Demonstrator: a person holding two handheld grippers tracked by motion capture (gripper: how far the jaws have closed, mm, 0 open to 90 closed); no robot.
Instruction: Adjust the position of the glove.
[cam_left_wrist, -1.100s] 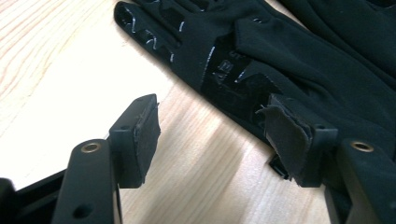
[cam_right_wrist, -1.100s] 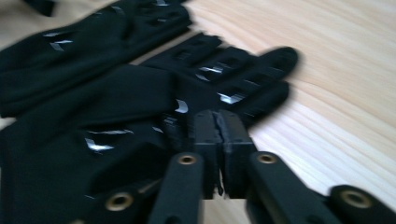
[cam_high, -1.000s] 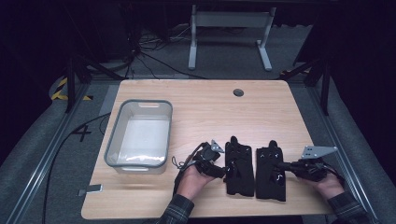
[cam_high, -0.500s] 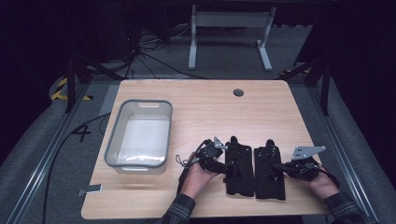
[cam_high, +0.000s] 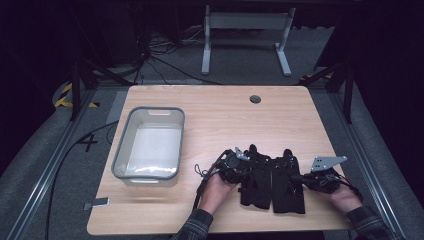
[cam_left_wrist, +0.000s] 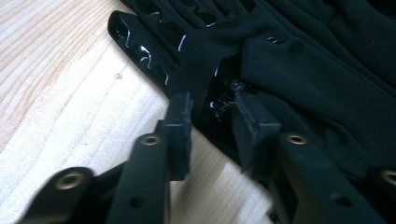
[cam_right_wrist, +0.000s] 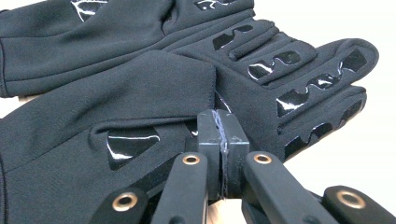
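Note:
Two black gloves with glossy grip patches lie side by side, fingers pointing away, near the table's front edge: the left glove (cam_high: 257, 182) (cam_left_wrist: 303, 70) (cam_right_wrist: 93, 32) and the right glove (cam_high: 287, 185) (cam_right_wrist: 140, 84). My left gripper (cam_high: 246, 172) (cam_left_wrist: 212, 109) sits at the left glove's left edge. Its jaws have just been closing, and a fold of that edge lies in the gap still left between them. My right gripper (cam_high: 300, 178) (cam_right_wrist: 218, 123) is shut, pads together, tips against the right glove's edge beside the thumb. Whether fabric is pinched there is hidden.
A clear plastic tub (cam_high: 120, 160) stands on the left side of the wooden table (cam_high: 225, 115). There is a round cable hole (cam_high: 255, 99) near the far edge. A small grey tab (cam_high: 96, 204) lies at the front left corner. Dark floor, cables and a stand lie beyond.
The left gripper's jaws have narrowed around the left glove's edge. The right gripper has edged slightly left toward its glove and stays shut.

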